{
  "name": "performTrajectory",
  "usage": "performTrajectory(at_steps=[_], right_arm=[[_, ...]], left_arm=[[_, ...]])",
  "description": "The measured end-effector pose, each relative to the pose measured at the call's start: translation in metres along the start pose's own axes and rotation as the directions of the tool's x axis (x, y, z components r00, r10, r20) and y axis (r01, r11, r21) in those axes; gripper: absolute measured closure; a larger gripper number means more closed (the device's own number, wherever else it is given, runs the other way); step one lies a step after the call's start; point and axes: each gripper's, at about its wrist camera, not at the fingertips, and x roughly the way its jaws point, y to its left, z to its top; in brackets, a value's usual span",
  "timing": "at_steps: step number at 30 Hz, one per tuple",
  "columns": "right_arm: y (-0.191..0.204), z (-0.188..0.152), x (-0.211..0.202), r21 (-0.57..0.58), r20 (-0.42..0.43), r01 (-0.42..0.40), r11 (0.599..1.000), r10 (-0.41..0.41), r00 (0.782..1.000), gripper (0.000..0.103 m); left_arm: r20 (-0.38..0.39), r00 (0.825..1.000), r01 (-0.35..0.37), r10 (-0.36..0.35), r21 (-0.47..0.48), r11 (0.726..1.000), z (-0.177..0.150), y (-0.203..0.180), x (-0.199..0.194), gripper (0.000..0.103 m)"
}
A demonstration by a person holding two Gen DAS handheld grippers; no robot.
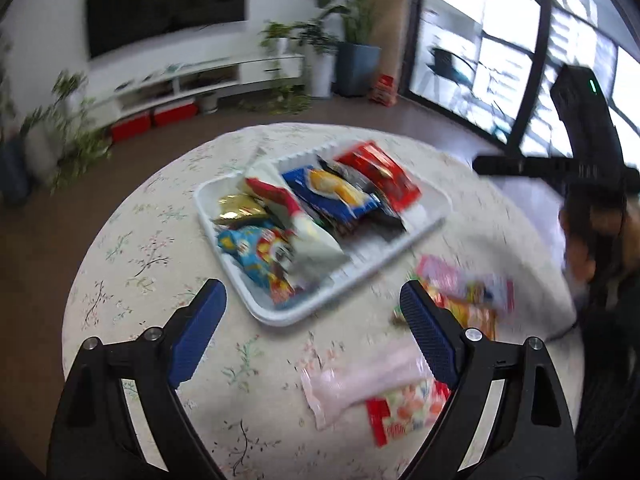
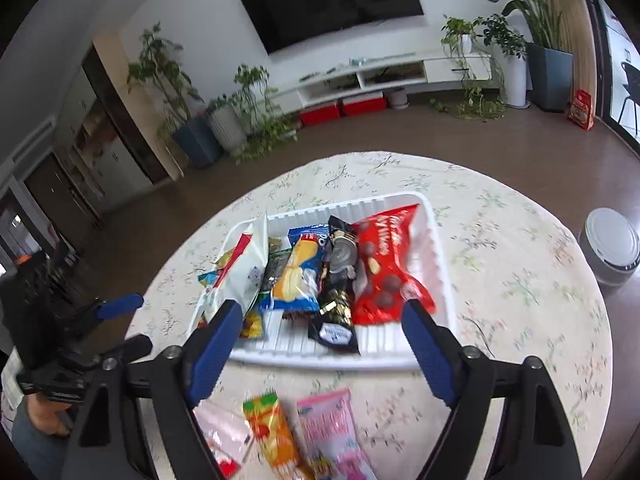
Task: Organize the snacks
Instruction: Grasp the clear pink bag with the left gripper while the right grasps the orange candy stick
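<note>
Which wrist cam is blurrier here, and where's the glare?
Left wrist view: heavy motion blur, with the tray snacks and loose packets smeared and the windows blown out. Right wrist view: sharper, tray labels partly legible, but blur on the near pink packet. Both show strong fisheye curvature, and both grippers stay crisp.

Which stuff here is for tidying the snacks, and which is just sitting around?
For the job:
white tray
red snack bag in the tray
blue snack bag in the tray
orange packet on the table
pink packet on the table
both open hand-held grippers, left and right

Just around:
television
potted plants
grey bin
</note>
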Motion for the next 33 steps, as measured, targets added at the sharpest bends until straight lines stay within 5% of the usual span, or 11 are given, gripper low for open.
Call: performTrajectory(at_steps=[3,7,19,24,28,33], right_arm=[[-0.007,-0.022,-0.016,0.005,0.000,-0.041,0.999,0.041,0.999,0.018],[-0.009,-0.051,-0.022,-0.018,-0.015,-0.083,0.996,0.083,0.996,0.018],[-0.030,-0.070,-0.008,0.018,-0.061,-0.085,0.996,0.086,0.994,0.026],[-0.028,-0.073,-0.001,0.007,-0.096,-0.086,0.996,0.086,0.992,0.028],[-0.024,-0.075,0.003,-0.006,-0.119,-0.095,0.995,0.094,0.988,0.029],[-0.020,-0.077,0.004,-0.016,-0.128,-0.118,0.993,0.115,0.985,0.030]], left_arm=[[-0.062,0.998,0.044,-0.033,0.193,0.980,-0.016,-0.034,0.005,0.014],[-0.155,0.988,0.046,0.014,0.375,0.926,-0.024,-0.058,0.019,0.014],[-0.388,0.922,0.228,-0.001,0.541,0.810,-0.023,-0.068,0.073,0.021],[-0.457,0.889,0.264,0.009,0.529,0.807,-0.023,-0.066,0.091,0.047],[-0.485,0.874,0.283,0.023,0.547,0.788,-0.022,-0.065,0.092,0.049],[-0.488,0.873,0.252,0.016,0.478,0.841,-0.018,-0.055,0.092,0.049]])
